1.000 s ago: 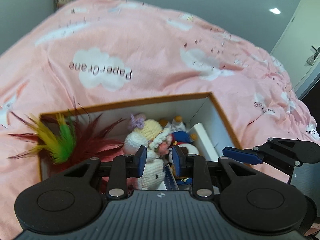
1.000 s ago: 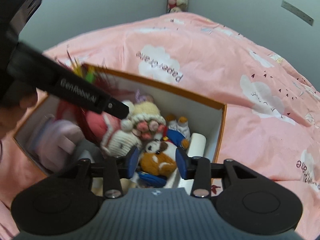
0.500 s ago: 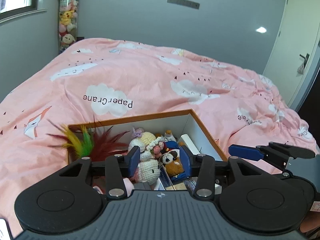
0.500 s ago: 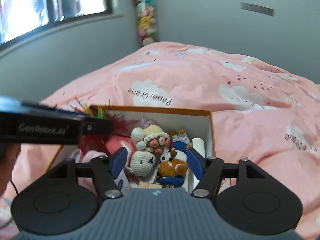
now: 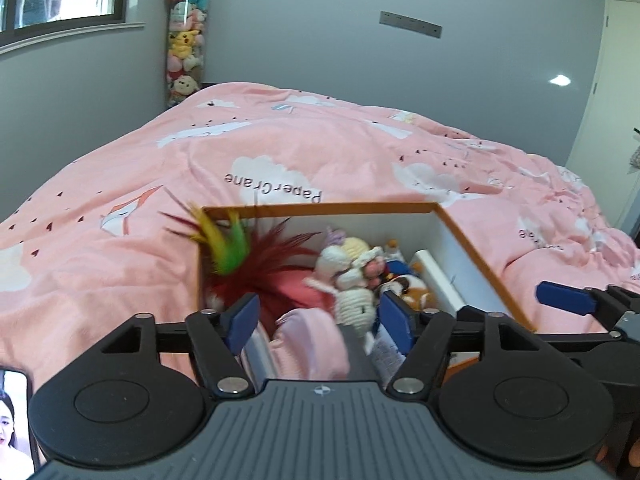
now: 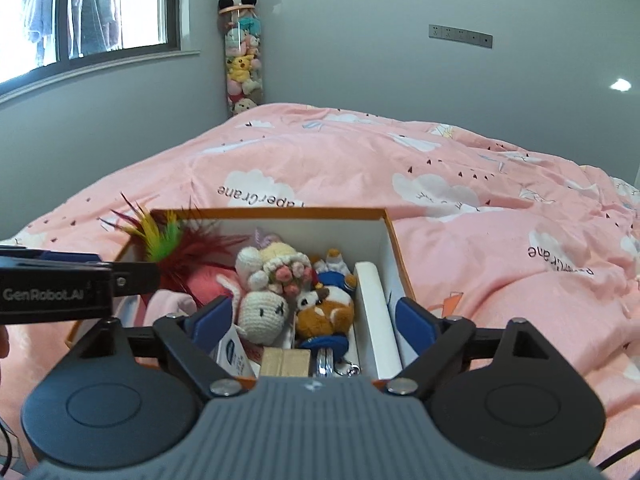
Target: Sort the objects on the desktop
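Note:
An orange-rimmed cardboard box [image 5: 320, 207] [image 6: 280, 212] with white inner walls sits on the pink bed. Inside lie a crocheted white doll [image 6: 266, 308] [image 5: 352, 276], a brown-and-white plush dog [image 6: 326, 312], a feather toy [image 5: 232, 246] [image 6: 160, 240], a pink cloth [image 5: 308, 344] and a white flat box [image 6: 376, 312]. My left gripper [image 5: 320, 322] hangs above the near part of the box, jaws opening, gripping nothing. My right gripper [image 6: 312, 326] hovers over the box's near edge, jaws opening as well, with nothing pressed between the pads.
The pink quilt [image 6: 440, 168] printed with clouds spreads all around the box. A phone [image 5: 16, 416] with a lit screen shows at the lower left. A tube of plush toys [image 6: 240, 56] stands in the far corner by the window [image 6: 80, 12].
Both grippers have pulled back from the box and tilted up, so the room's walls now show. Both pairs of jaws have spread wide apart.

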A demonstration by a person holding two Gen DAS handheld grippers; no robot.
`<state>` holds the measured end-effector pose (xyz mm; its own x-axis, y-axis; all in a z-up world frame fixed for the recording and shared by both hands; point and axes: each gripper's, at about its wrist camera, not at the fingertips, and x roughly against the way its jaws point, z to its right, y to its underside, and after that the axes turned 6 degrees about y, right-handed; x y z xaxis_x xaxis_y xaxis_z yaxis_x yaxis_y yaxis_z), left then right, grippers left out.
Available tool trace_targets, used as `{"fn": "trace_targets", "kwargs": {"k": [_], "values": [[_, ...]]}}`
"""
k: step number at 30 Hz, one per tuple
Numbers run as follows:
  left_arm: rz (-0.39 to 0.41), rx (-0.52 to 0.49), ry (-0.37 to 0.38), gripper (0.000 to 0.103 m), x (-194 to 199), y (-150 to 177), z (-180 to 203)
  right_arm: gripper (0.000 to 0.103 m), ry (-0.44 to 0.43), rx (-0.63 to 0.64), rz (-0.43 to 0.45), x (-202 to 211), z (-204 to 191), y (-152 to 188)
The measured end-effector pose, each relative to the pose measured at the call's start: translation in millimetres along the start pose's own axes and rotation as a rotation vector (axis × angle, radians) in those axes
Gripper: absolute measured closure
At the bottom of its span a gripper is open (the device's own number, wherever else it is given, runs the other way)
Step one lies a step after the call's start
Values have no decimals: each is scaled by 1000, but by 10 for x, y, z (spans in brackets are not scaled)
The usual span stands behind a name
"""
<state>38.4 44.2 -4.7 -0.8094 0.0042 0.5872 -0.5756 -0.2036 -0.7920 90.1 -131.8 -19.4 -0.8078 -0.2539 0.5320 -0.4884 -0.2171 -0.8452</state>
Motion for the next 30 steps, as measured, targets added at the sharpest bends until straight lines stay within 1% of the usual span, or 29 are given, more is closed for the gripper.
{"fn": "trace_targets", "kwargs": {"k": [3, 5, 13, 17, 22, 30], "values": [[20, -14, -37, 19, -15, 46, -15, 10, -9, -1, -15, -44, -9, 49], [20, -15, -46, 18, -39, 68, -33, 7, -27, -5, -27, -80, -9, 81], [-33, -9, -98, 17, -210, 149, -91, 6, -23, -6, -63, -228, 7, 198], [-44, -15, -90, 17, -270, 187, -105, 6, -29, -27, -79, -293, 47, 236], [-35, -23, -78, 15, -292, 198, -86, 5, -7, 5, -67, -331, 27, 271], [-43, -33, -64, 12, -332, 197, -64, 5, -10, 7, -63, -362, 25, 289]]}}
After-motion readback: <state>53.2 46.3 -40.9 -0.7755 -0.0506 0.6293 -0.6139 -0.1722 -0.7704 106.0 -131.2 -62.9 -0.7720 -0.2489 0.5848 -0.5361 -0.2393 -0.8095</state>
